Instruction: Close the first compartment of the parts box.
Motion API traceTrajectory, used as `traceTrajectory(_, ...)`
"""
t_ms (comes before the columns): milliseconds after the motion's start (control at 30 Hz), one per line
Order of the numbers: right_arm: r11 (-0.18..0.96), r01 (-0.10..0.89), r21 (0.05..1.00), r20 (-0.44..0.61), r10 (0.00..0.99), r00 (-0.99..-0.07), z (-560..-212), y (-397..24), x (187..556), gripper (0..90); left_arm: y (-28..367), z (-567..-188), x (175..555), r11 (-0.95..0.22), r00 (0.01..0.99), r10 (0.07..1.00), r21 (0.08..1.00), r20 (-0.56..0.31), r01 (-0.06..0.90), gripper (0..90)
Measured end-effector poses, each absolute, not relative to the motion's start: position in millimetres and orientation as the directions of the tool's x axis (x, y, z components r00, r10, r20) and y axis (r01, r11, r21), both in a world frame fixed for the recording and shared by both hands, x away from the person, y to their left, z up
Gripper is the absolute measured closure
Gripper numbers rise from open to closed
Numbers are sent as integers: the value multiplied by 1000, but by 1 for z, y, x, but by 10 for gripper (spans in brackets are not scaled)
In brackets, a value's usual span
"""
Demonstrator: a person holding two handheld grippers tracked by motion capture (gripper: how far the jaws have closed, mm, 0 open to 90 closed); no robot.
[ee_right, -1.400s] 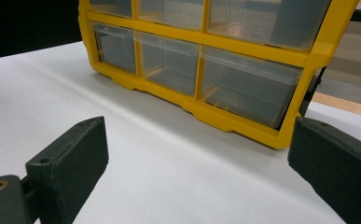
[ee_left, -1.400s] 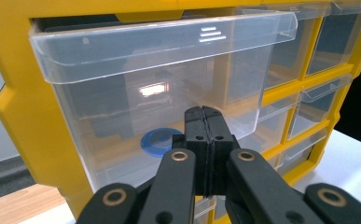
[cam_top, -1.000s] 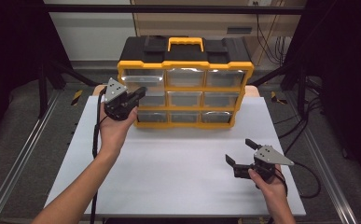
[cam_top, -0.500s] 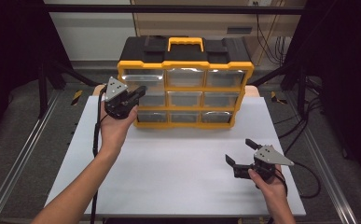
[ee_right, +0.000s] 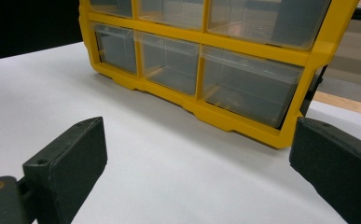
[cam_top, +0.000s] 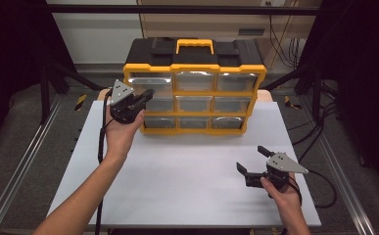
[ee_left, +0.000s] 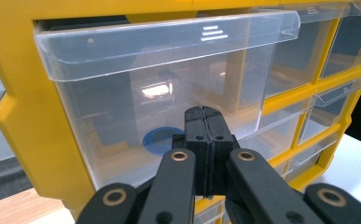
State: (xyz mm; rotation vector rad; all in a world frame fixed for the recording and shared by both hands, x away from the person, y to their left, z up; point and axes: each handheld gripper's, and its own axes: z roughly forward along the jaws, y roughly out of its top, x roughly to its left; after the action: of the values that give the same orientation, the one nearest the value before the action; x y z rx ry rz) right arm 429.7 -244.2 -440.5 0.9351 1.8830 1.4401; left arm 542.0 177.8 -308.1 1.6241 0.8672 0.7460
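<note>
A yellow-framed drawer organizer (cam_top: 195, 88) with a black top and a yellow carry handle (cam_top: 194, 45) stands at the twelve o'clock edge of a white table (cam_top: 187, 171). Its front holds nine clear plastic drawers, three rows of three, each a smooth box with a moulded lip along its upper edge.

The left gripper (cam_top: 143, 98), held up in the person's left hand (cam_top: 121, 132), sits at the cabinet's nine o'clock side, its jaws pressed flat together with nothing between them. In the left gripper view the closed tips (ee_left: 205, 121) point at the top-left drawer (ee_left: 159, 98), just short of its glossy front; whether they touch it cannot be told. Through the transparent wall a round blue disc (ee_left: 162, 140) lies on the drawer floor, partly hidden behind the jaws. The other drawers in that view are too dim or glare-struck to read.

The right gripper (cam_top: 254, 161) rests low on the table at about four o'clock, well apart from the cabinet, in the person's right hand (cam_top: 282, 193). Its two matte black jaws stand wide, gripping nothing, each with a rough, blocky pad. The right gripper view looks between them (ee_right: 197, 163) across bare white tabletop to the cabinet's bottom row, where three drawers show no contents.

Each gripper carries one grey three-cornered plate and trails one black cable. Two aluminium rails flank the table on the grey floor.
</note>
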Motion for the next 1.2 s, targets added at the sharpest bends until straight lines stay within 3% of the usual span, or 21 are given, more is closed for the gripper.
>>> traceTrajectory(1200,174,177,969,-40,814,-579,-440,-243,430,33,178,-305,549,-148,523,851,977,47,154,900)
